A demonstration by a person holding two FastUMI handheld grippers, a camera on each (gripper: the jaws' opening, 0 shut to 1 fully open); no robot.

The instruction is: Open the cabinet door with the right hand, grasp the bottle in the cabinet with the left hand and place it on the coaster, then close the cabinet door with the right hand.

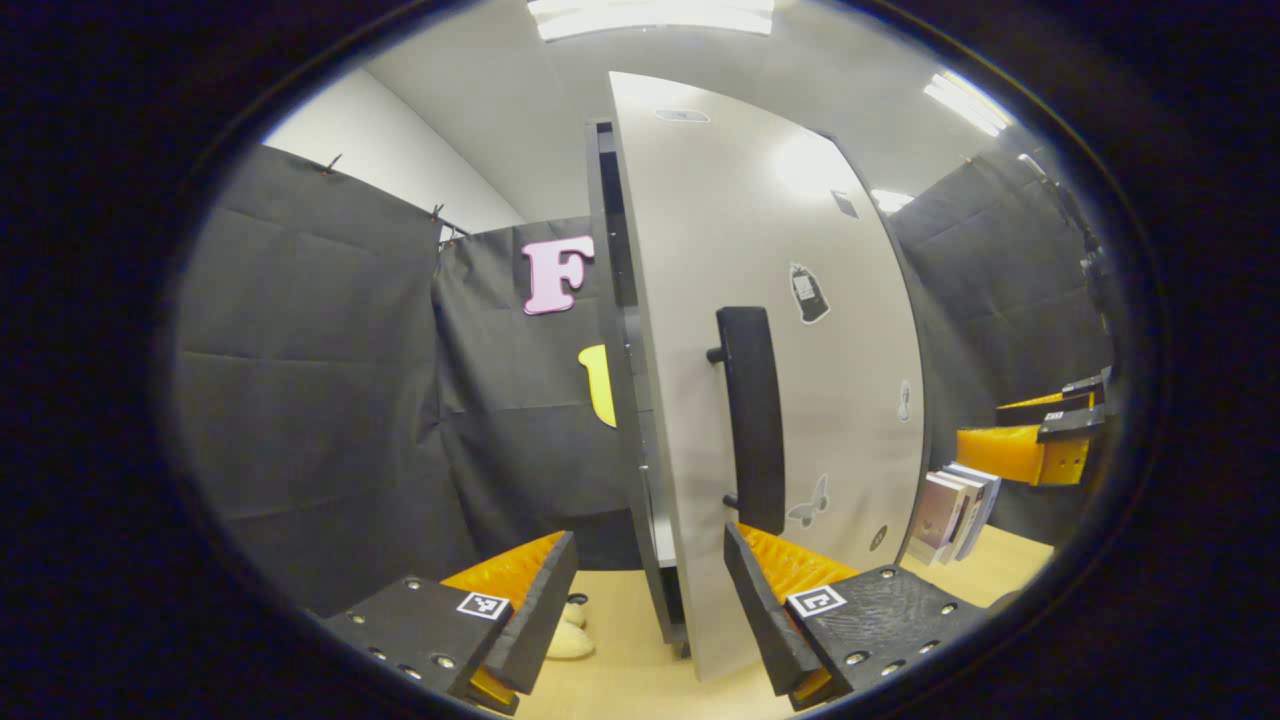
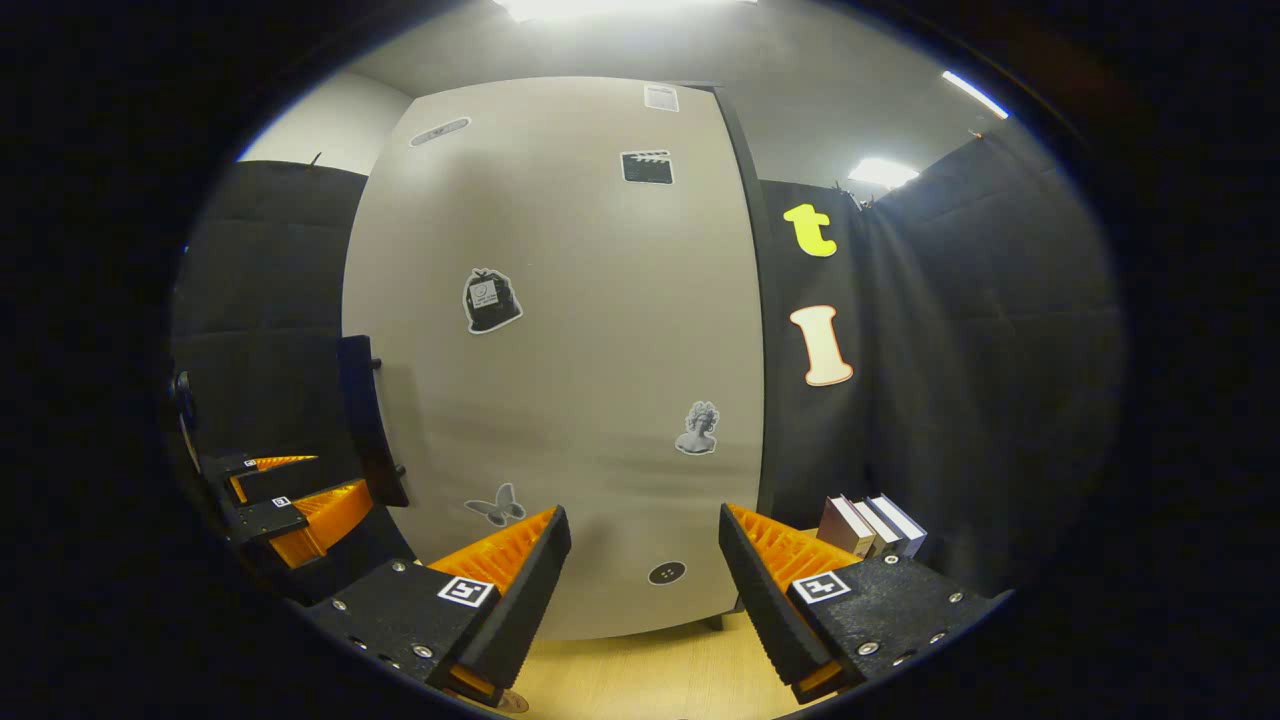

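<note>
The grey cabinet door (image 1: 800, 300) with stickers stands upright in front of me, its black bar handle (image 1: 752, 420) on the edge nearest my left gripper (image 1: 650, 560). That gripper is open, its fingers on either side of the door's lower edge without touching it. A narrow dark strip of cabinet body (image 1: 610, 300) shows beside the door; the inside is hidden. In the right gripper view the door (image 2: 560, 350) is face-on, with the handle (image 2: 370, 420) at its left. My right gripper (image 2: 642, 540) is open and close to the door's lower part.
The cabinet stands on a light wooden table (image 1: 620, 690). Several books (image 1: 955, 510) stand to the right of the cabinet. A pale small object (image 1: 570, 635) lies on the table by the cabinet's left foot. Black cloth walls close in all round.
</note>
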